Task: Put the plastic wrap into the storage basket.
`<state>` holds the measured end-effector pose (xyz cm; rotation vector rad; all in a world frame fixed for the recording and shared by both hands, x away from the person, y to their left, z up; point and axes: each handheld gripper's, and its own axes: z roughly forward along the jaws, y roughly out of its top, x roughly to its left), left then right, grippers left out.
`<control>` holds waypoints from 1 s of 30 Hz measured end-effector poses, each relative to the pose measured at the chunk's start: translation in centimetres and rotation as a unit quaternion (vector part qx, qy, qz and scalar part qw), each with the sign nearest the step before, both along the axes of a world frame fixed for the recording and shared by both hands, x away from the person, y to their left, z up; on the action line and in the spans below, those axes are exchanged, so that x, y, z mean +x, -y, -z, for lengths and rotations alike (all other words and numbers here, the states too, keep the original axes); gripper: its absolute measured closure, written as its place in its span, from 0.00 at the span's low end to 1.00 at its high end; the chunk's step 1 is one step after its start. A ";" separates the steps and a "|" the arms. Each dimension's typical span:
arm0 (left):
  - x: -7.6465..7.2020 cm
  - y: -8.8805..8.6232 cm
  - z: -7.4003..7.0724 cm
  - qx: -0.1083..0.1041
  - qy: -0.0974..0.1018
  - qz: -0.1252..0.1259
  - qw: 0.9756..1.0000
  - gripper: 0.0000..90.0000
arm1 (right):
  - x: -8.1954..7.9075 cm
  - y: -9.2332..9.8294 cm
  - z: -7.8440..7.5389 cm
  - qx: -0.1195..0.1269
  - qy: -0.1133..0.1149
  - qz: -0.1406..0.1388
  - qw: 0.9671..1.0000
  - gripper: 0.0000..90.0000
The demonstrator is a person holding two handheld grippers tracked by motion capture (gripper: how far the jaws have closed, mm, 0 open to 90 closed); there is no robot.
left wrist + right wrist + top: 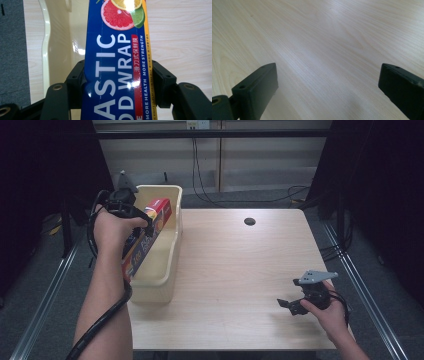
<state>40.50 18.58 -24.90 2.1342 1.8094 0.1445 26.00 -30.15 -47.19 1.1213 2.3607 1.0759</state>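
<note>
The left gripper (117, 82) clamps the light, stiff but crushable plastic wrap box (117, 62) across its narrow width over the bin (167, 265), while the right gripper (292, 306) rests wide open, holding nothing.

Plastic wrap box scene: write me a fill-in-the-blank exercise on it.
1. The left hand-held gripper is shut on the ____ wrap box.
2. The box hangs over the cream ____.
3. The right hand-held gripper has its jaws ____.
4. The table is made of pale ____.

Missing words: plastic; bin; open; wood

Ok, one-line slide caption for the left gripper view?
Left gripper clamped on a plastic wrap box above a cream bin.
</note>
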 end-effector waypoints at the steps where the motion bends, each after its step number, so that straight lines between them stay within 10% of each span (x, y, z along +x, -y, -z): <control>1: 0.0 0.0 0.1 0.002 -0.001 0.001 1.000 0.45 | 0.0 0.0 0.0 0.001 0.001 -0.001 1.000 0.03; 30: 0.5 0.1 3.7 -0.004 -0.033 -0.010 0.999 0.45 | -0.2 0.1 0.0 0.001 -0.002 0.002 1.000 0.03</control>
